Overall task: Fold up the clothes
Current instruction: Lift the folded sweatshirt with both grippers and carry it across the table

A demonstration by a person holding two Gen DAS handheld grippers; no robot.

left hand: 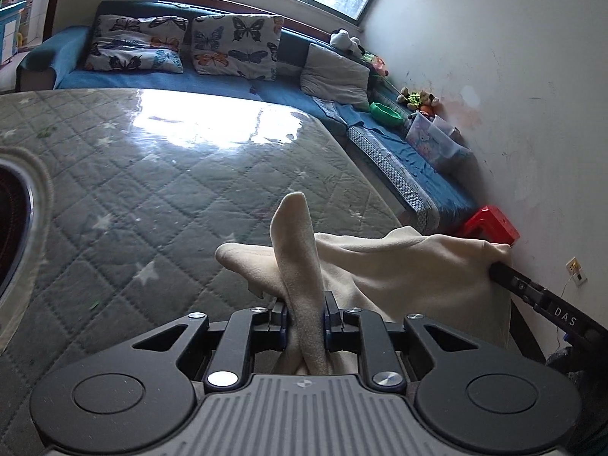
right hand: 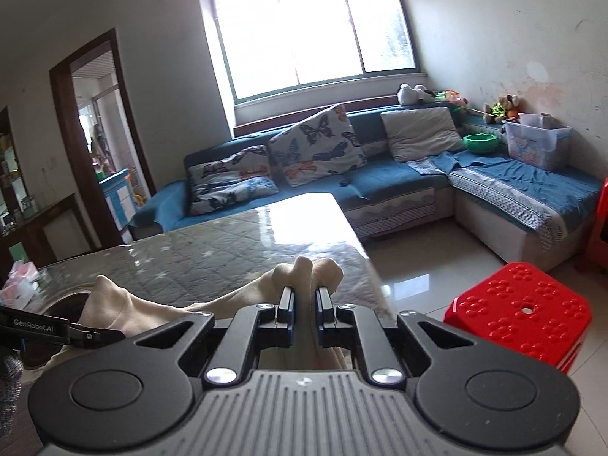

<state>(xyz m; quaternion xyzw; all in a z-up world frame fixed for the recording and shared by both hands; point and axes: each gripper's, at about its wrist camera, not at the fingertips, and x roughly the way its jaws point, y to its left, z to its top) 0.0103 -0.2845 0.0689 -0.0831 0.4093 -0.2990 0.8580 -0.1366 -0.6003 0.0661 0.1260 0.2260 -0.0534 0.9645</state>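
Left gripper (left hand: 304, 313) was clamped on a bunched fold of the cream garment (left hand: 399, 266), one tongue of fabric sticking up past the fingertips. Right gripper (right hand: 304, 302) was likewise closed tight on another bunch of the same cloth, knobs of it poking out above the pads (right hand: 285, 300). Garment was stretched between the two, held up off the quilted grey table cover (left hand: 171, 197) near its edge; the lower part hung out of view. Red plastic stool (right hand: 520, 311) stood on the tile floor just right of the table. Blue corner sofa (right hand: 380, 178) with butterfly cushions (right hand: 315, 144) sat behind, under the window (right hand: 311, 30).
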